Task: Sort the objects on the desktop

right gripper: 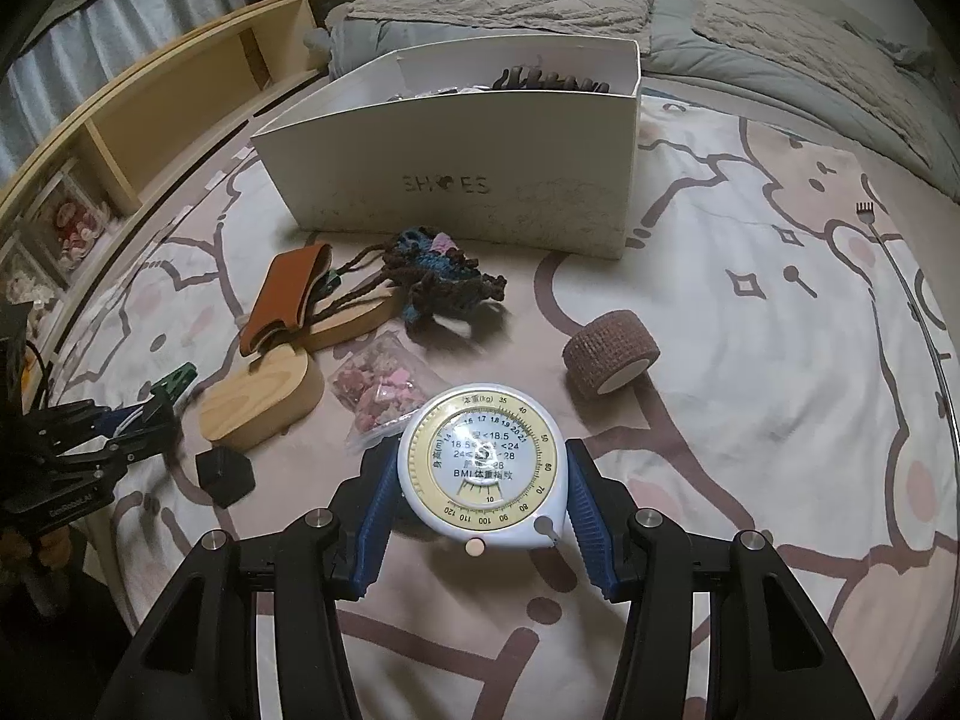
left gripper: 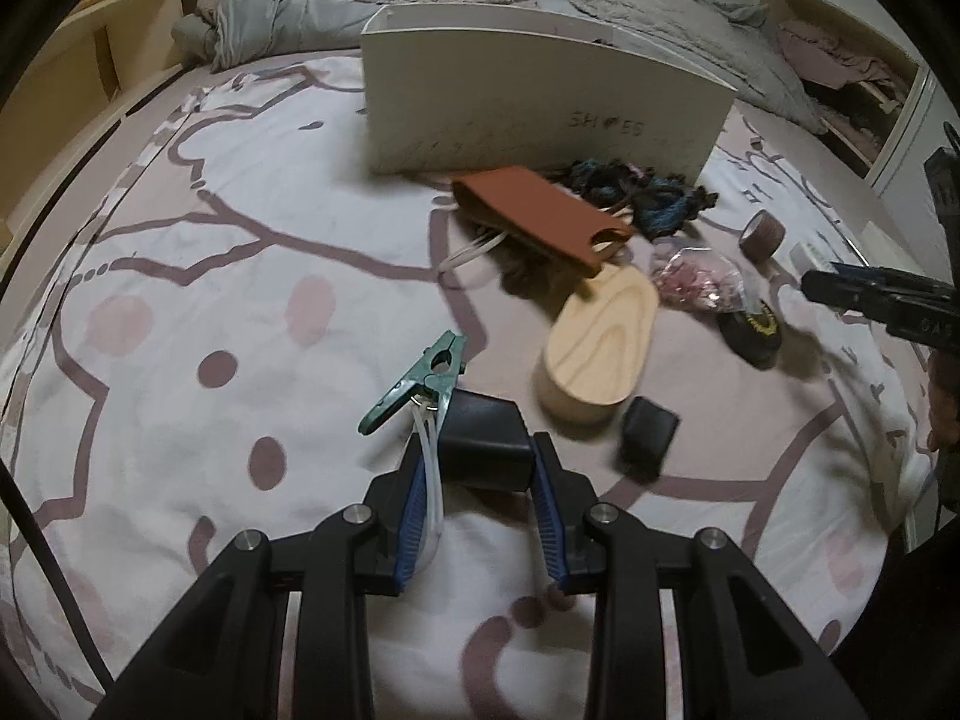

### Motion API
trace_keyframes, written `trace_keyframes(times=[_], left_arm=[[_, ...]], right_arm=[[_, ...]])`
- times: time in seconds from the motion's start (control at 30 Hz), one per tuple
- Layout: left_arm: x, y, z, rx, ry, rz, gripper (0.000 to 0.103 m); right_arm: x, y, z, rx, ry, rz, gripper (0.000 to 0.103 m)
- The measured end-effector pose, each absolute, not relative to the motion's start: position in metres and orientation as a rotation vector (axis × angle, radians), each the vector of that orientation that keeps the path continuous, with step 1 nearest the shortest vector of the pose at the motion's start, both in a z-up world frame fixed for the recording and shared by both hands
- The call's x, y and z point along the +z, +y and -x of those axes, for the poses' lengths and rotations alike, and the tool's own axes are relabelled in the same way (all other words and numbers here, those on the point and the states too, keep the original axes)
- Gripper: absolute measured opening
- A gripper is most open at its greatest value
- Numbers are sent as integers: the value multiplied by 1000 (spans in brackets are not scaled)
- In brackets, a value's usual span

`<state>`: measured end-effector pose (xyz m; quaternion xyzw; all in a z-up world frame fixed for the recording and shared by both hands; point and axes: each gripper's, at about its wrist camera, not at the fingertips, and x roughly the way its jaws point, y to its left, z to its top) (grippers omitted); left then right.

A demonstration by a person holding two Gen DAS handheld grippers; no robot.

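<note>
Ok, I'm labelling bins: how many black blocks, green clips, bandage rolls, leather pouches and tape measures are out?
Small black blocks: 2
Green plastic clip: 1
Brown bandage roll: 1
Brown leather pouch: 1
Round white tape measure: 1
Total: 6

The bed sheet is white and pink with brown cartoon lines and dots. The cardboard box is cream white with grey letters. The round tape measure is white with a yellow ring. The metal clip is green. The leather pouch is orange-brown. The bandage roll is brown.
</note>
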<state>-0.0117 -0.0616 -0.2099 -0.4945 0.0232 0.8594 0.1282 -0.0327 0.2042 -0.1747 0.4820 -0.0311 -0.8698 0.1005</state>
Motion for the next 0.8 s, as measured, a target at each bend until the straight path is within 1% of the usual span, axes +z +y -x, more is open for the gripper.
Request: trace_keyframes(times=[0.03, 0.1, 0.13, 0.17, 0.23, 0.3, 0.37, 0.47, 0.63, 0.8], left_arm=[[-211, -65, 13, 2496, 63, 1449, 33], [-214, -69, 16, 2489, 48, 1489, 38], [-215, -73, 17, 2490, 23, 1514, 49], [-215, -76, 17, 2494, 4, 1521, 57], [-213, -79, 17, 2502, -18, 1528, 60], [-210, -80, 16, 2505, 4, 1523, 60], [-206, -80, 14, 2508, 39, 1516, 66], [-204, -81, 12, 2481, 69, 1540, 72], [-210, -88, 13, 2423, 49, 1658, 74], [-200, -94, 11, 2469, 35, 1612, 74]], right_arm=[[-175, 204, 33, -2570, -94, -1425, 54], [-175, 203, 33, -2566, -93, -1425, 54], [-175, 202, 33, -2563, -91, -1426, 54], [-175, 201, 33, -2560, -87, -1426, 54], [-174, 200, 33, -2557, -85, -1424, 54], [-174, 200, 33, -2554, -86, -1421, 54], [-174, 200, 33, -2553, -88, -1420, 54], [-174, 201, 33, -2554, -91, -1425, 54], [-174, 201, 33, -2557, -93, -1431, 54], [-174, 201, 34, -2555, -89, -1431, 54]])
